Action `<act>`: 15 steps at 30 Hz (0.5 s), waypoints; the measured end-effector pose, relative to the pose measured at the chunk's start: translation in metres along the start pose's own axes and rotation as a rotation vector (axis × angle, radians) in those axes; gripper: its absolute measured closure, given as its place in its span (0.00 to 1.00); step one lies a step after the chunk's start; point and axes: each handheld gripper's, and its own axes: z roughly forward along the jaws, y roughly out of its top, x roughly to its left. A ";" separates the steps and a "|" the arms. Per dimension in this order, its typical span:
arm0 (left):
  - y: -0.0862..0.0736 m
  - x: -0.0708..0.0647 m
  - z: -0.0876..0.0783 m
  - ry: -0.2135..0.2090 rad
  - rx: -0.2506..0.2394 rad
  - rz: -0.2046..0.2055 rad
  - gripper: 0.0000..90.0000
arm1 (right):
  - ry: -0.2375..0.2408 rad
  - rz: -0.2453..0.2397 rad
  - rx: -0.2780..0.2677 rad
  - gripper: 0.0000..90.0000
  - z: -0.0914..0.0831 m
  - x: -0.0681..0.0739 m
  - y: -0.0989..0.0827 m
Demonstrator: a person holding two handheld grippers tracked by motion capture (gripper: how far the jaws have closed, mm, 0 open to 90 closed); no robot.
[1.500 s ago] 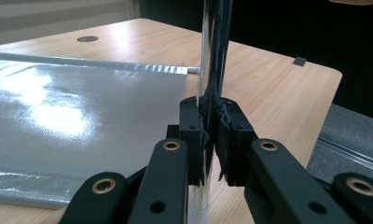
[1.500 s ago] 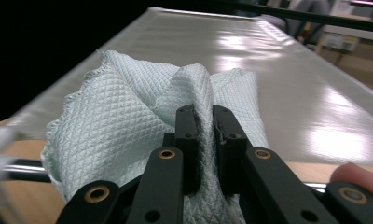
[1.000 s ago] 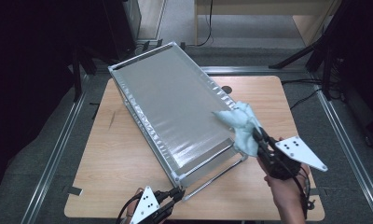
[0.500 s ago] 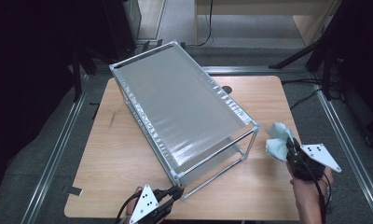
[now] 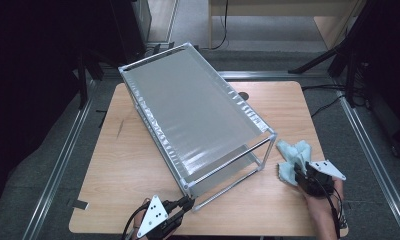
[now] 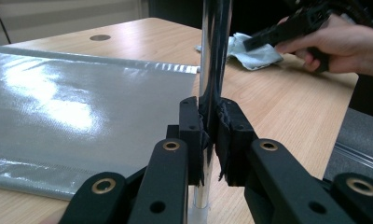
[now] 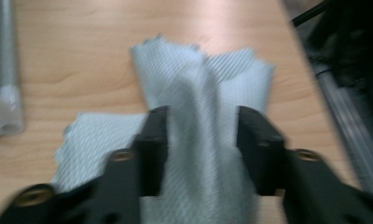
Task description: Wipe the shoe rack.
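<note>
A chrome-framed rack with a grey sheet as its top stands slantwise on the wooden table. My left gripper is at the rack's near corner, shut on the upright chrome post. A light blue cloth lies crumpled on the table to the right of the rack. My right gripper is low over the cloth. Its jaws have just been opening and stand apart, with a raised fold of the cloth between them. In the left gripper view, the right gripper and its hand show beyond the post.
The rack covers much of the table's middle. Its lower grey shelf lies just above the tabletop. A round cable hole sits at the table's far side. The right table edge is close to the cloth. Metal floor rails flank the table.
My right gripper carried the cloth off the rack's top, down to the table at the rack's right, and its jaws have parted. The left gripper kept still on the post.
</note>
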 end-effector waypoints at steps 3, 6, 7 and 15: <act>0.000 0.001 0.000 0.001 0.000 0.001 0.91 | -0.005 0.009 -0.085 0.42 -0.015 0.004 0.013; 0.000 0.003 0.001 0.004 -0.002 -0.002 0.91 | 0.084 -0.007 -0.168 0.37 -0.032 0.016 0.027; 0.000 0.004 0.001 0.005 -0.003 -0.004 0.91 | 0.124 -0.020 -0.192 0.37 -0.035 0.021 0.030; 0.001 0.003 0.001 0.020 -0.001 -0.012 0.91 | 0.228 -0.129 -0.211 0.56 -0.027 0.081 0.039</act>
